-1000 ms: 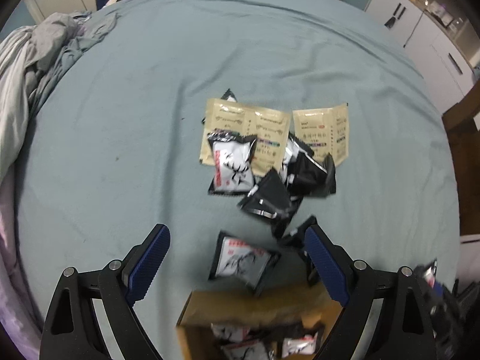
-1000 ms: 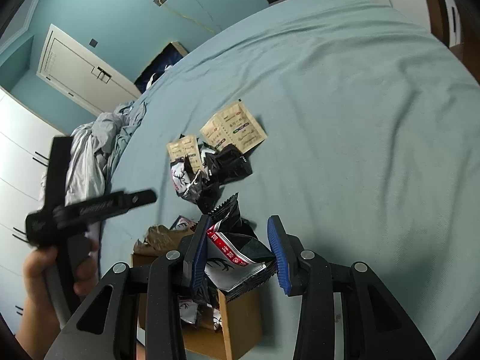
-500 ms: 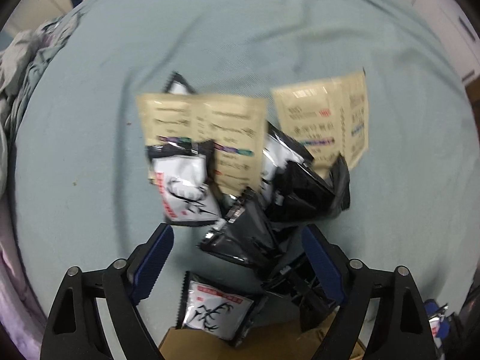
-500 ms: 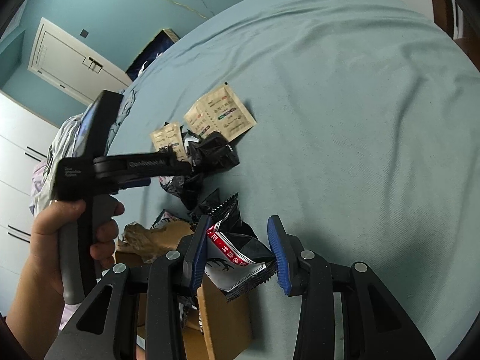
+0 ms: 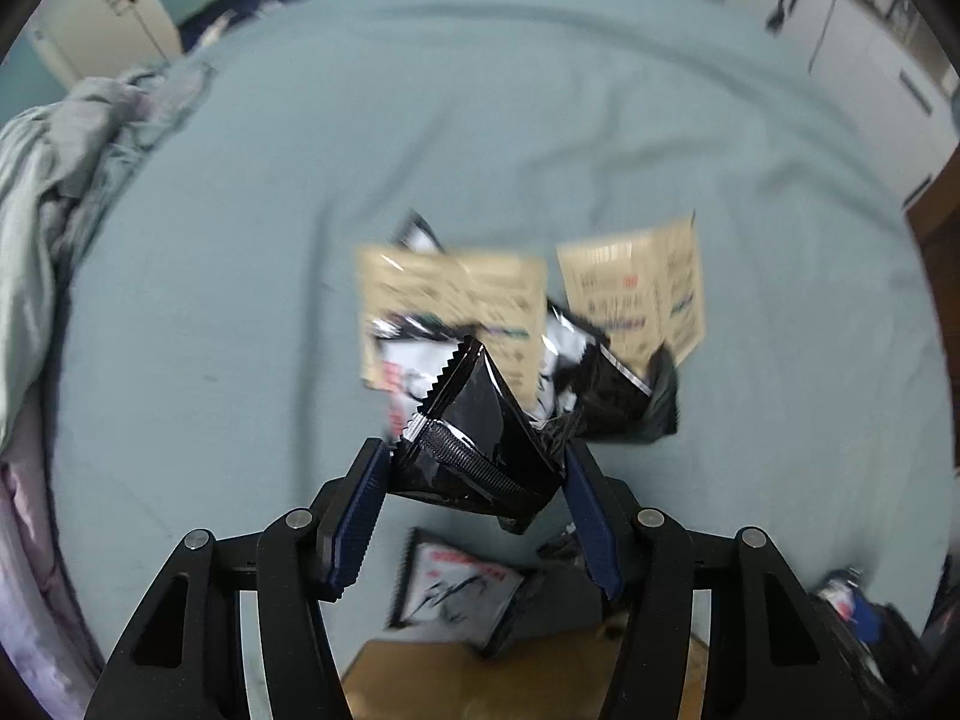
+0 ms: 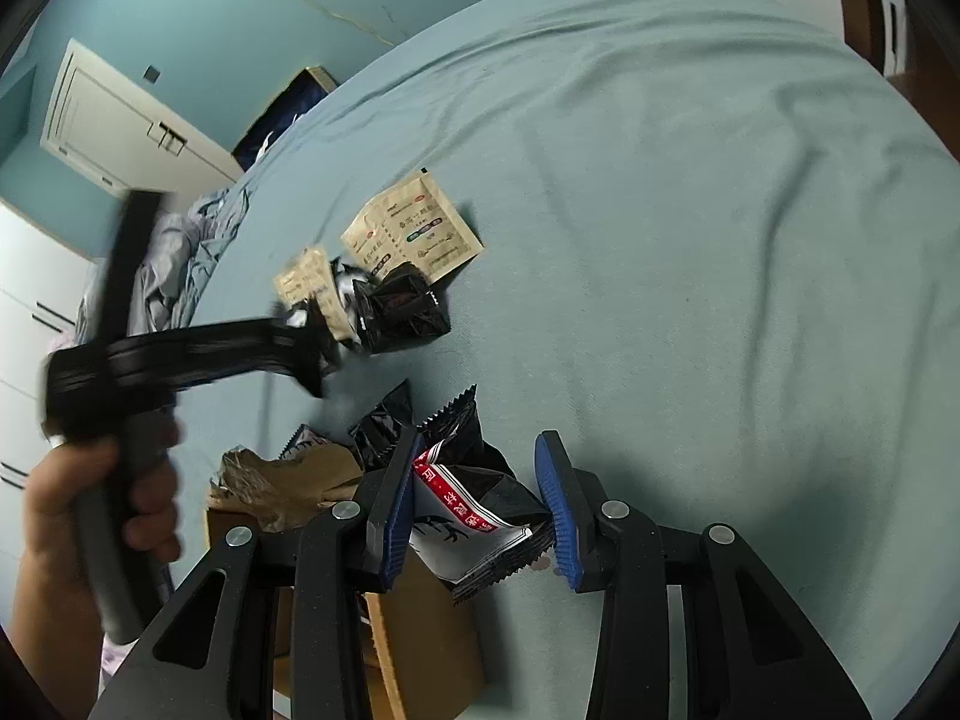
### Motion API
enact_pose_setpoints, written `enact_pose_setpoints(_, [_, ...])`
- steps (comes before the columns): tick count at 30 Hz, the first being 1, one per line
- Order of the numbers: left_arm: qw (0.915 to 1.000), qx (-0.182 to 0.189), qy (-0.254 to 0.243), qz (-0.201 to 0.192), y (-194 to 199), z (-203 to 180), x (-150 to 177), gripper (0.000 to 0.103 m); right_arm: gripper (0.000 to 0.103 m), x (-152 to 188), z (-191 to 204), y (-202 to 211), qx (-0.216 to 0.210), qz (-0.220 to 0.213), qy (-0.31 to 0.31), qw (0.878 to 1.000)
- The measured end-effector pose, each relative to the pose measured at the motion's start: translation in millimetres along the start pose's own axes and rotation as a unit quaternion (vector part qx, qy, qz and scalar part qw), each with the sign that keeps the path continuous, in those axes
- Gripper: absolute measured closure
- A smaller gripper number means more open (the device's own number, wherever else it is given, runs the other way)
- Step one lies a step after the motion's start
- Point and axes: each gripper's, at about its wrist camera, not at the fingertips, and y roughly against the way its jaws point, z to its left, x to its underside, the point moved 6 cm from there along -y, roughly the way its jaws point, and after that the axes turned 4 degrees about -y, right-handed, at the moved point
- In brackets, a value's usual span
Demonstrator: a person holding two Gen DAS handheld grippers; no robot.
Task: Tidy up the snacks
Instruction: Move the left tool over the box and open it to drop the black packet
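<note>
The left gripper (image 5: 474, 480) jaws are closing on a light, slippery, crinkly black snack packet (image 5: 480, 432), best pinched across its sealed edge, mid-bed.

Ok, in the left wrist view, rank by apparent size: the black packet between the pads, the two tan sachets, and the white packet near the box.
1. Black packet, though nearness to the camera inflates it.
2. Left tan sachet and right tan sachet: too alike to rank, both partly covered.
3. White packet, blurred and partly hidden.
</note>
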Motion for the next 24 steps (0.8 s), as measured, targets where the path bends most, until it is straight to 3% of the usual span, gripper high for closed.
enact_pose_setpoints(4, [0.9984,0.006,-0.008,-0.056,53,14,21,0.045,0.066,1,-1,9,0.005,-0.018,-0.002,1.0])
enact_pose_setpoints(10, [0.9921,0.012,-0.049,-0.115,98,21,69,0.045,0.066,12,-2,32,0.0,-0.053,-0.005,0.999])
enact_pose_setpoints(17, [0.9858,0.032,-0.081,-0.144,104,9,134,0.044,0.066,36,5,57,0.006,-0.083,0.018,0.996])
enact_pose_setpoints(24, [0.9856,0.025,-0.098,-0.135,95,8,150,0.044,0.066,50,21,60,0.017,-0.097,0.047,0.994])
